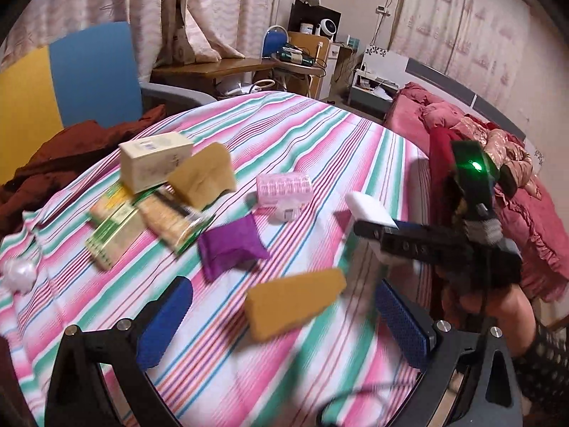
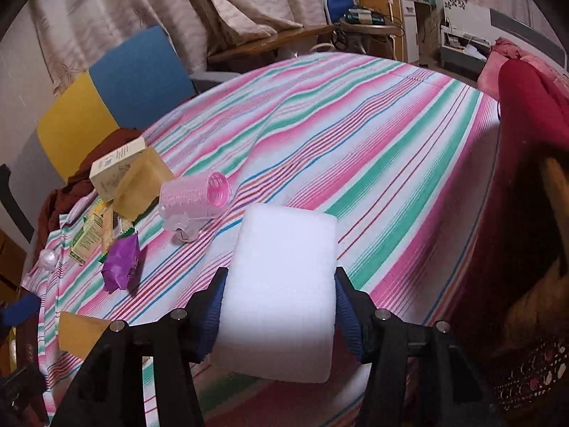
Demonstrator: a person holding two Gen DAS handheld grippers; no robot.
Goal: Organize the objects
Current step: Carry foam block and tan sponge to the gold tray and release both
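The right gripper (image 2: 279, 306) clenches the white foam block (image 2: 281, 284) for sorting, while the empty, spread left gripper (image 1: 281, 323) frames the tan sponge (image 1: 295, 302) at twelve o'clock.

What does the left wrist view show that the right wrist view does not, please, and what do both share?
Only the left wrist view shows the left gripper, open over a brown sponge, and the right gripper from outside. Only the right wrist view shows the right gripper from behind, its fingers pressing the white foam block. Both show the purple packet, pink container and cream box on the striped cloth.
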